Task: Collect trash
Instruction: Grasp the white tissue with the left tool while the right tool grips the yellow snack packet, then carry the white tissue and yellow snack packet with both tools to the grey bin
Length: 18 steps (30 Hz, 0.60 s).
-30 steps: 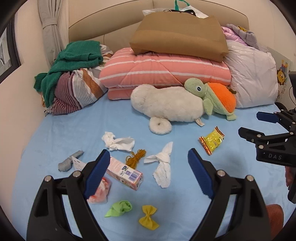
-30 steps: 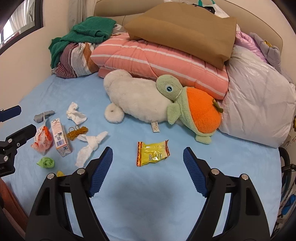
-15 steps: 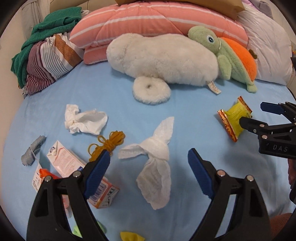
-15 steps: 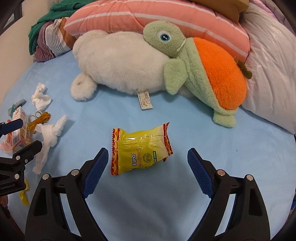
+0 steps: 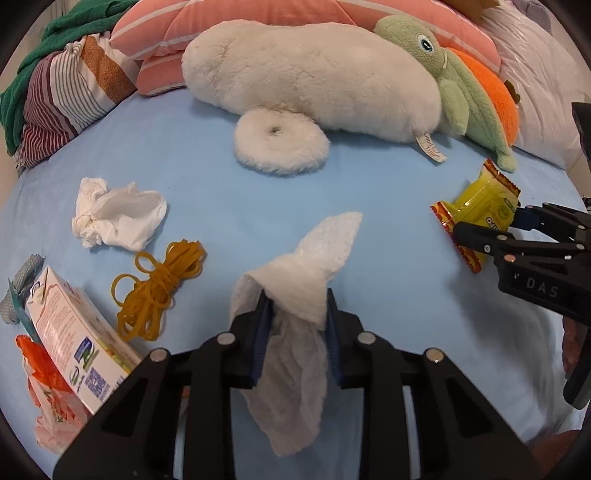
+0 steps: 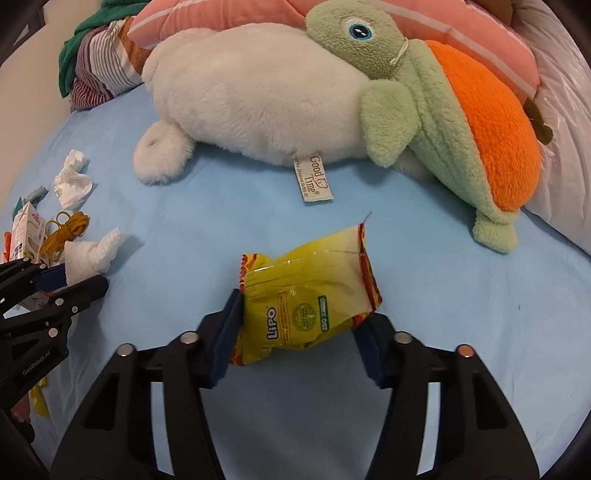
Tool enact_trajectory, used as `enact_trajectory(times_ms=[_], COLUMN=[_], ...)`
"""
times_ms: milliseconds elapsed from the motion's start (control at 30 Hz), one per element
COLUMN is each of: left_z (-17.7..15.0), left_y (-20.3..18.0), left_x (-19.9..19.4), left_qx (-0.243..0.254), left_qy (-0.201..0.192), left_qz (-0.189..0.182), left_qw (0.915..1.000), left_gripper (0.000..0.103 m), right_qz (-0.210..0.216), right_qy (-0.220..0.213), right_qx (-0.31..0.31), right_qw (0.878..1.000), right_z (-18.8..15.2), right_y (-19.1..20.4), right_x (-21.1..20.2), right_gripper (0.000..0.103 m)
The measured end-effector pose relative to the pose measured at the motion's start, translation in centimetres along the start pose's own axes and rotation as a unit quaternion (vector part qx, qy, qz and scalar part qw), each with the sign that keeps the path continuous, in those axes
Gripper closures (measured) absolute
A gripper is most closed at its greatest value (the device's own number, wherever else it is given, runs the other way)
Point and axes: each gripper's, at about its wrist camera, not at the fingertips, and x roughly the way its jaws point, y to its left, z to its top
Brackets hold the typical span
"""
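My left gripper (image 5: pixel 295 317) is shut on a twisted white tissue (image 5: pixel 306 280) on the blue bed sheet (image 5: pixel 207 162). My right gripper (image 6: pixel 301 321) is shut on a yellow Lipo snack packet (image 6: pixel 310 295); the packet also shows at the right of the left wrist view (image 5: pixel 480 210). A second crumpled tissue (image 5: pixel 114 218), a bundle of yellow rubber bands (image 5: pixel 159 288), a small milk carton (image 5: pixel 74 343) and an orange wrapper (image 5: pixel 40 373) lie to the left.
A white plush (image 5: pixel 306 77) and a green and orange turtle plush (image 6: pixel 461 110) lie behind. Pink striped pillow (image 5: pixel 221 22), striped and green clothes (image 5: pixel 55 81) and a white quilt (image 5: pixel 535 74) line the back. A grey scrap (image 5: pixel 26 273) lies at far left.
Both grippers moved forward and down and closed: the left onto the twisted tissue, the right onto the yellow snack packet. Both were open a moment ago.
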Motion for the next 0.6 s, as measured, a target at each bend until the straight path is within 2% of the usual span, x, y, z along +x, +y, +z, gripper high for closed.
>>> enact_trajectory(times_ms=[133, 367, 600], left_z=[0.0, 0.1, -0.6], left_y=[0.1, -0.4, 0.0], left_x=[-0.6, -2.8, -7.6], left_qx=[-0.006, 0.000, -0.003], left_qy=[-0.007, -0.024, -0.045], left_qz=[-0.011, -0.026, -0.017], left_qw=[0.9999, 0.9994, 0.9988], left_gripper=[0.080, 0.081, 0.081], right_qz=[0.012, 0.018, 0.028], right_qy=[0.000, -0.013, -0.036], right_qx=[-0.005, -0.010, -0.020], right_qw=[1.000, 1.000, 0.999], right_z=[-0.1, -0.3, -0.1], right_y=[0.4, 1.1, 2.7], right_x=[-0.8, -3.6, -7.9], right_gripper=[0.068, 0.070, 0.070])
